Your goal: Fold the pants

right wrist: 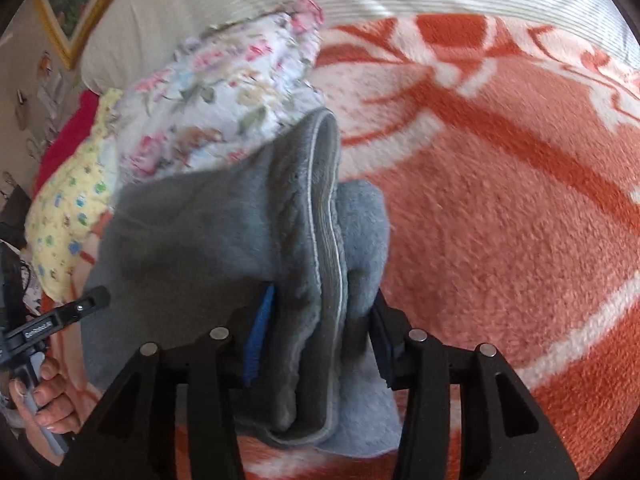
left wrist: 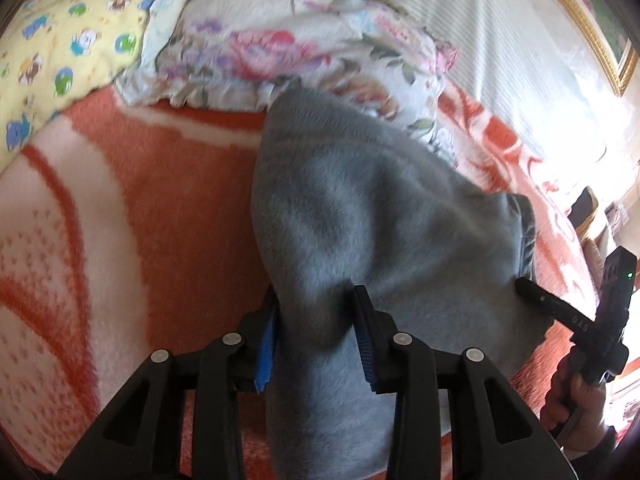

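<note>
Grey fleece pants (left wrist: 360,200) lie folded over on an orange and white blanket (left wrist: 160,200), their far end against a floral pillow (left wrist: 280,40). My left gripper (left wrist: 316,292) stands open, and the pants' near left edge lies slack between its blue pads. In the right wrist view the pants (right wrist: 200,220) show a stacked, seamed edge. That edge passes between the jaws of my right gripper (right wrist: 324,292), which are open and loose around the thick layers. Each view shows the other gripper's finger lying at the pants' opposite side.
A yellow cartoon-print cloth (left wrist: 60,48) lies beside the floral pillow (right wrist: 224,92). Behind them are a white striped sheet and a gold picture frame (left wrist: 592,32) on the wall. The blanket (right wrist: 480,200) spreads wide to the right. A person's hand (right wrist: 52,396) grips the left handle.
</note>
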`<state>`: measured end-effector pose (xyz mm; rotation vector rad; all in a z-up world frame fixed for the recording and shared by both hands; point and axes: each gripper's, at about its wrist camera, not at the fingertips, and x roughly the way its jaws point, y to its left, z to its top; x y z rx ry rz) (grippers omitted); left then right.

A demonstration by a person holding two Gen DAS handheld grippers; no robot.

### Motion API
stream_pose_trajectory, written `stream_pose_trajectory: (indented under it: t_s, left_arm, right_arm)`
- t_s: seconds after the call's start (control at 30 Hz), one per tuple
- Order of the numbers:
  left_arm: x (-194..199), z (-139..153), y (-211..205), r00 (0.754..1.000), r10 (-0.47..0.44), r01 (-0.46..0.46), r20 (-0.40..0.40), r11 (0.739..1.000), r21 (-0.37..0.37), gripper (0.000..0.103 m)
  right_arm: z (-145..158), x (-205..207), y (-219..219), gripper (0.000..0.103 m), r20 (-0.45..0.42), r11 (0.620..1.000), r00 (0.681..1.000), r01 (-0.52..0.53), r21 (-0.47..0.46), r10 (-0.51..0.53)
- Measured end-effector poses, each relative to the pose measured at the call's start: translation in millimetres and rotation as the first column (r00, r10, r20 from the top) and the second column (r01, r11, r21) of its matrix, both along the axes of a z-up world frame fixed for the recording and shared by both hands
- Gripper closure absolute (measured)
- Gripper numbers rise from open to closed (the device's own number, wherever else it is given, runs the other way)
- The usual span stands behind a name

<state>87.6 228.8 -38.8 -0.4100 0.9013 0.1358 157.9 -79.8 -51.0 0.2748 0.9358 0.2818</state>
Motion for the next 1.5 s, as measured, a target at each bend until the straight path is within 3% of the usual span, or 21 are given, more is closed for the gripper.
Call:
stream_pose_trajectory:
  t_s: [0.1, 0.17, 0.43, 0.6, 0.67, 0.9, 1.1, 1.5]
  left_arm:
    - [-4, -6, 2, 1.0, 0.018, -0.017, -0.006, 1.0, 0.014, 0.053]
    - [-8, -4, 3, 1.0, 0.026, -0.026, -0.005, 1.0, 0.013, 0.053]
    - [-41, 21, -11, 0.998, 0.069, -0.068, -0.002, 0.99, 0.121, 0.054]
    - [-60, 27, -24, 0.998, 0.065, -0.064, -0.002, 0.988, 0.138, 0.051]
    - [-65, 28, -30, 0.998, 0.056, -0.055, -0.001, 0.988, 0.141, 0.04]
    - [-83, 35, -47, 0.999, 0.041, -0.042, 0.009, 0.977, 0.207, 0.037]
    - [-93, 38, -51, 0.999, 0.038, -0.041, 0.018, 0.978, 0.202, 0.031]
    - [-105, 38, -61, 1.0, 0.017, -0.023, 0.024, 0.964, 0.265, 0.025]
  right_arm:
    - [-5, -2, -9, 0.037, -0.001, 1.0, 1.0, 0.015, -0.004, -0.015]
    - [-2, -4, -10, 0.037, -0.001, 1.0, 1.0, 0.02, 0.003, -0.02]
    - [46, -37, 2, 0.034, 0.107, 1.0, 0.994, -0.015, -0.022, 0.017]
    - [70, -65, 24, 0.018, 0.175, 0.991, 0.977, -0.11, -0.078, 0.122]
    - [74, -74, 31, 0.018, 0.19, 0.986, 0.97, -0.133, -0.098, 0.15]
    - [71, -90, 40, 0.015, 0.174, 0.981, 0.968, -0.164, -0.104, 0.181]
    - [67, -99, 44, 0.014, 0.159, 0.977, 0.965, -0.194, -0.09, 0.207]
    - [67, -117, 68, 0.004, 0.19, 0.937, 0.921, -0.316, -0.149, 0.34]
